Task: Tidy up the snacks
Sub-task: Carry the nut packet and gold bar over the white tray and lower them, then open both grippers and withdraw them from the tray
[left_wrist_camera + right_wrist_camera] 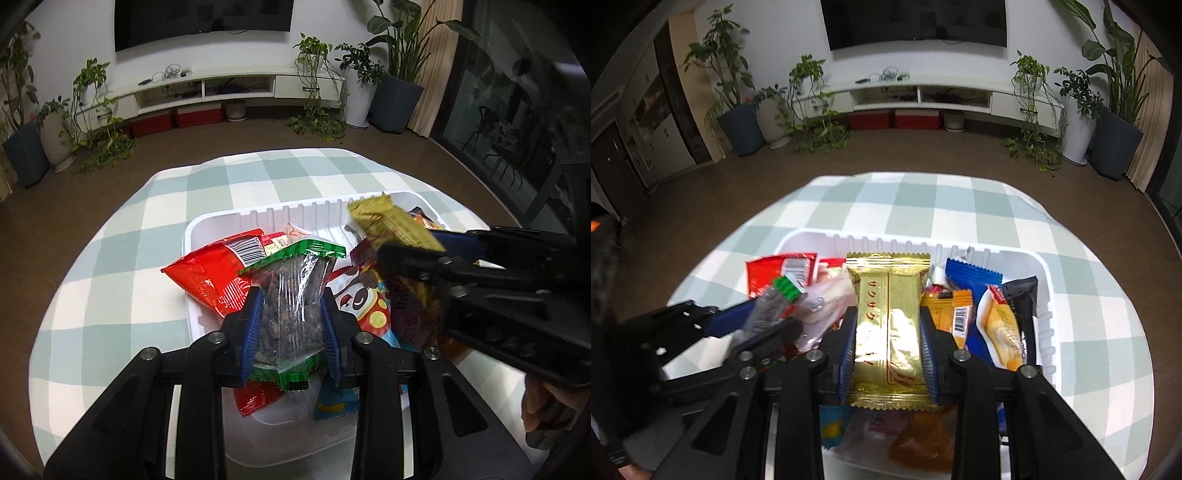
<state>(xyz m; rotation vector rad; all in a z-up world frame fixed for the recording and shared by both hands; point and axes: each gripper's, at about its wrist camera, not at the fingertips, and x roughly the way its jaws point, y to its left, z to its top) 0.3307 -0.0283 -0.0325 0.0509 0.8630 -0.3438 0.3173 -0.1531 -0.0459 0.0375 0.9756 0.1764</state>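
Your left gripper is clamped on the green-edged clear packet; your right gripper is clamped on the gold wafer pack. Both packs hang above the white tray, over the loose snacks in it.

Left tool, right tool — both clamped, angled downward.

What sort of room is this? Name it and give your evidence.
Most likely a home living room: a wall-mounted television above a low white media console, potted houseplants along the wall, and a checked tablecloth.
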